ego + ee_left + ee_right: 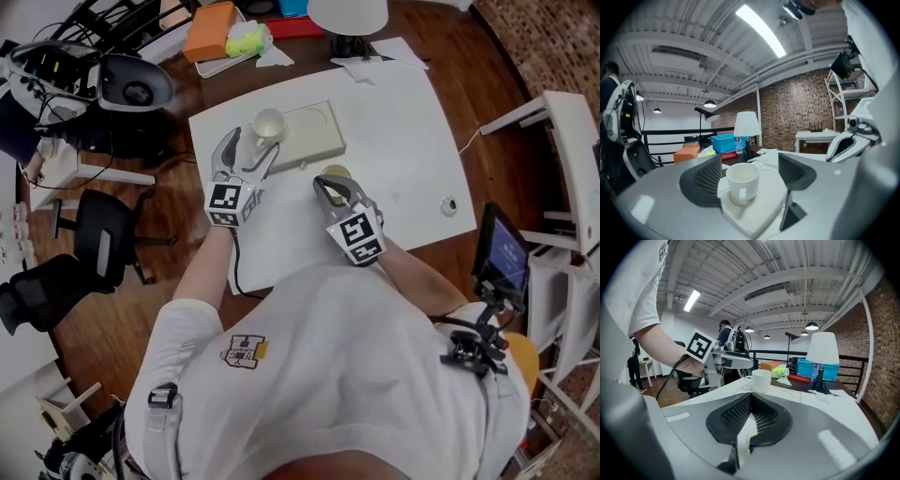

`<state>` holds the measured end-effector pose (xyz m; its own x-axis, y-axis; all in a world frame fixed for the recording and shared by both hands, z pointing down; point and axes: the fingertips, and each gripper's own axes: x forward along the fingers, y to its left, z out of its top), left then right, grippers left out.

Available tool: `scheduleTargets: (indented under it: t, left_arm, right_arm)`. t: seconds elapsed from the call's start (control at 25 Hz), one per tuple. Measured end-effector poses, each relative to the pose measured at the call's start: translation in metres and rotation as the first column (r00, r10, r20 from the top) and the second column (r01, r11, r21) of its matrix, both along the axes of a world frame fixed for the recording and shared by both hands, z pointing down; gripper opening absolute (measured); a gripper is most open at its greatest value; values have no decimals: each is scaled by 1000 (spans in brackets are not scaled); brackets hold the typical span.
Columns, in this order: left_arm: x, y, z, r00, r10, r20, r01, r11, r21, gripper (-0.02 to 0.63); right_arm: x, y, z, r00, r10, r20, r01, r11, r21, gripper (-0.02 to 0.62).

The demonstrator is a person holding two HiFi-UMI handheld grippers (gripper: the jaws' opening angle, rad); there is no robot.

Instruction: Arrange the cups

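Note:
A white cup (268,124) stands on the left end of a pale tray (314,131) on the white table (412,141). My left gripper (249,148) is open, with its tips just short of the cup. In the left gripper view the cup (742,182) sits on the tray (759,211) with its handle towards me, the jaws apart on either side and not touching it. My right gripper (330,186) is shut and holds nothing, hovering over the table beside a small olive round thing (338,172) that it partly hides. The right gripper view shows the shut jaws (750,398), the cup (761,380) and the left gripper (733,361) beyond.
A white lamp (347,14), an orange box (209,30) and papers (380,56) lie at the table's far end. A small round fitting (448,204) sits near the right edge. Black chairs (98,244) stand on the left, a white shelf (572,159) and a screen (502,253) on the right.

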<state>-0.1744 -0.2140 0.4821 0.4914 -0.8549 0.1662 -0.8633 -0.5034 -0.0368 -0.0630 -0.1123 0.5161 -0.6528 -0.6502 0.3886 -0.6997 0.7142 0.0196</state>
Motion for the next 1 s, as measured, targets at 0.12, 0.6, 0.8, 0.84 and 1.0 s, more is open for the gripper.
scheduleTargets:
  t: [0.12, 0.6, 0.8, 0.84, 1.0]
  left_arm:
    - [11, 45, 2, 995, -37, -95, 31, 997, -64, 353]
    - [71, 179, 139, 995, -99, 30, 102, 906, -411, 50]
    - [85, 200, 158, 992, -76, 102, 114, 878, -465, 0]
    - [86, 202, 159, 992, -76, 105, 117, 875, -470, 0]
    - [89, 204, 158, 990, -83, 111, 126, 870, -477, 0]
  right_arm:
    - [16, 6, -1, 1000, -9, 2, 9, 1000, 3, 0]
    - [90, 36, 46, 995, -62, -82, 58, 997, -54, 0]
    - [104, 39, 58, 992, -77, -95, 69, 994, -89, 0]
    - [104, 39, 58, 992, -81, -94, 73, 993, -93, 0]
    - [103, 41, 58, 992, -95, -87, 86, 991, -97, 0]
